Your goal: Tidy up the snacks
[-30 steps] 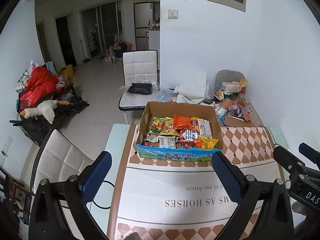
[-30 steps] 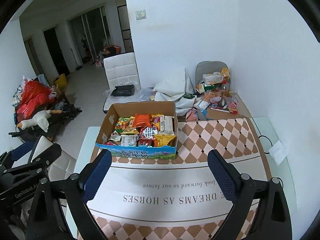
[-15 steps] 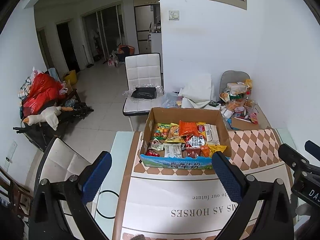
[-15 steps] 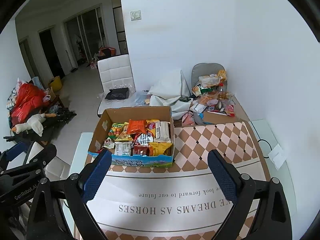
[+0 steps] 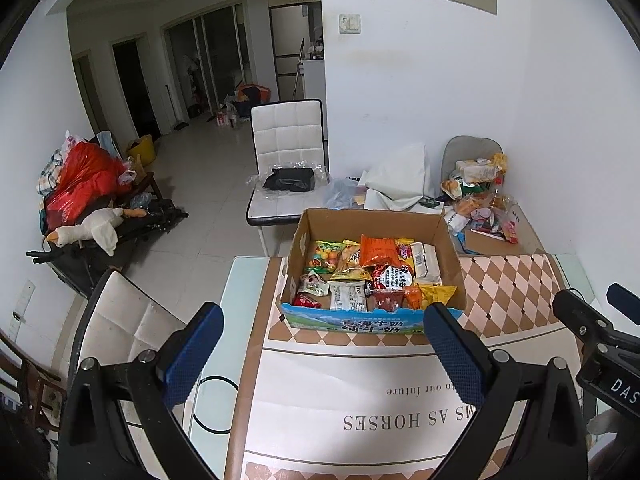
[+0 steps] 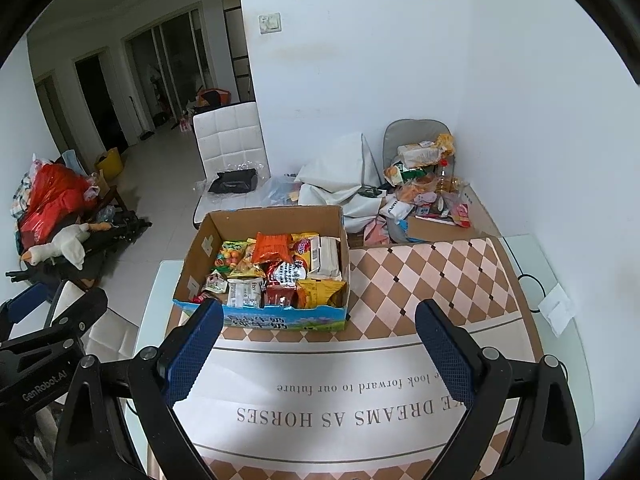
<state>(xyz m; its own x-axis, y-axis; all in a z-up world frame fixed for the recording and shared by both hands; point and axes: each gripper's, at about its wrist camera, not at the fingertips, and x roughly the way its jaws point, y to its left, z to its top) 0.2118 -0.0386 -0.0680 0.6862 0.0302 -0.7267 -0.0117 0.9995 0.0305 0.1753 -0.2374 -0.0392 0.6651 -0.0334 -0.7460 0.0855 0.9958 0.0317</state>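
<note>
Both grippers, left [image 5: 322, 350] and right [image 6: 318, 346], released (textured blue pads), hover over bare tablecloth [image 6: 440, 280]; rectangular cardboard box [image 6: 264, 318] of glossy packets at 12 o'clock.

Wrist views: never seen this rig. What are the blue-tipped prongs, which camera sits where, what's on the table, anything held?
No robot arm: a person carries two hand-held grippers, each with a fisheye camera looking along its fingers. The left gripper and the right gripper are both open and empty, above the table. The black shape at the right edge of the left view is the other gripper. On the patterned tablecloth stands an open cardboard box full of snack packets. More loose packets are piled at the far corner by the wall.
</note>
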